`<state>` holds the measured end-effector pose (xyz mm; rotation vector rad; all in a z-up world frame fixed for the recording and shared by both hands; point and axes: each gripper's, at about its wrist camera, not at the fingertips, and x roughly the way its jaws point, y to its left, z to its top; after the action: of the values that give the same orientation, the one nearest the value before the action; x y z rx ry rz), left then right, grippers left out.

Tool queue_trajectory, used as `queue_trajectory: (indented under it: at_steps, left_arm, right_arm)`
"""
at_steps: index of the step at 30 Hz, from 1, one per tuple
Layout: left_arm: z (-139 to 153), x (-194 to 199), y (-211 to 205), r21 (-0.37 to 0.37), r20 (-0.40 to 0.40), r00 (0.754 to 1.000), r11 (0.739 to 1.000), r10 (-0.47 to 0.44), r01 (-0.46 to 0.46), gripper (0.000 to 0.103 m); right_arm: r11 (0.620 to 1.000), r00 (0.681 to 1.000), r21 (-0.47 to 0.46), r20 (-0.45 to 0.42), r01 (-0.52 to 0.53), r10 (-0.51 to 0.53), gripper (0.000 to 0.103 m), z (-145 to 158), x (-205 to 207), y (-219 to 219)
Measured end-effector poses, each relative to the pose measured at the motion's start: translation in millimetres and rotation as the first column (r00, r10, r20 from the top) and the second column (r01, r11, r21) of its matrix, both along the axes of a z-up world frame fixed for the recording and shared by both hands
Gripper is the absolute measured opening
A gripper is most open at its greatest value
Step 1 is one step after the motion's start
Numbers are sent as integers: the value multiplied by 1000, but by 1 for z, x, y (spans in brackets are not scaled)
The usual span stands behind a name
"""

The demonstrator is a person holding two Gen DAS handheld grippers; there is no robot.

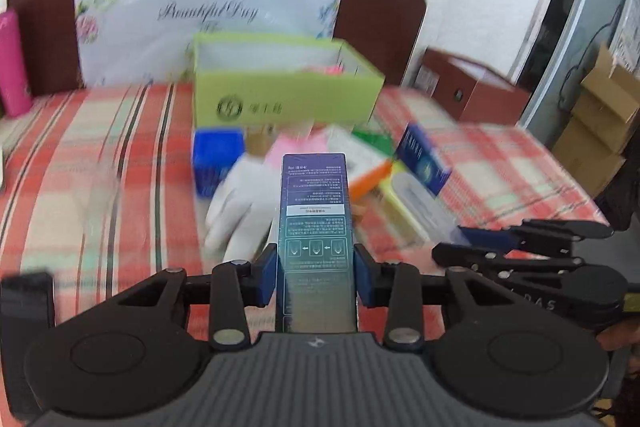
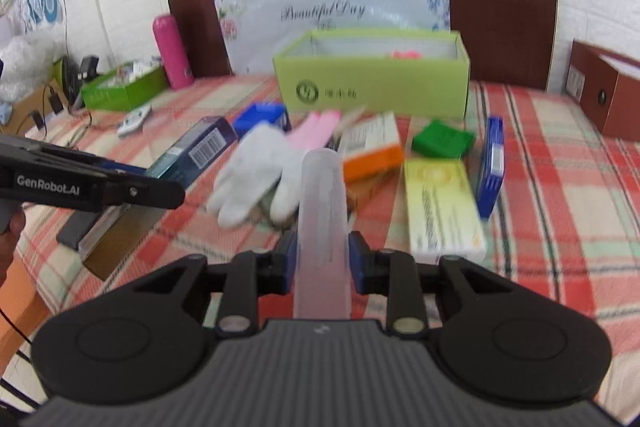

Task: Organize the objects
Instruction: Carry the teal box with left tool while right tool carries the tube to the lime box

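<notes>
I see left gripper clamped on tall dark-blue printed carton, held above checked red bedspread. Right gripper clamped on translucent frosted plastic case. Open lime-green cardboard box stands beyond scattered white glove.

"Beautiful Day" on the floral bag; "GenRobot.AI" on the left gripper
</notes>
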<state>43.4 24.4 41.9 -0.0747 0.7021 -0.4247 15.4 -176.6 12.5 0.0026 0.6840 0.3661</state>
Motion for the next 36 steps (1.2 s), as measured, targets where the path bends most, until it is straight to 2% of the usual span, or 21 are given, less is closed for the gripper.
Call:
queue_trajectory:
  at_steps: [4,7,9,13,17,21,25,32,34,35,36]
  left_arm:
    - [36,24,-9,-45,95,995,999,-13,17,41]
    - [57,54,-17,-64,135,991,998,5,3,41]
    - [68,82,-21,-94,133,991,996,9,3,41]
    - [84,140,-32,-66,135,987,995,82,-73,41]
    - [91,200,-34,-97,104,984,986,146,-136,41]
    - [83,248,-39,-88,82,981,982,175,-168,41]
    - [60,285,-47,-79,45,985,984,166,-163,41]
    - [14,325,-60,-32,-5,988,988,152,-152,41]
    - [5,330,-64,10,30,982,982,188,-188,64]
    - [0,333,-66,52,45,973,972,228,-230,83]
    - [-3,335,-68,88,65,961,958,268,-274,88]
  right_arm:
    - [1000,998,23,67,-3,1,26,27,22,-8]
    - [999,994,44,106,1,-6,26,46,49,-15]
    - [999,991,43,130,9,-14,26,58,72,-17]
    - [999,985,29,172,21,-26,26,79,123,-15]
    - [999,979,9,201,42,-43,26,89,177,-11]
    - [998,975,5,215,61,-60,26,83,235,-8]
    - [997,980,-5,184,77,-74,26,63,284,-6]
    - [997,994,-30,88,73,-71,27,13,329,-9]
    - [997,997,-47,41,60,-58,30,-1,340,-8]
    - [996,998,-71,30,57,-55,50,-8,343,-6]
    - [993,998,-101,22,58,-56,63,-14,345,-5]
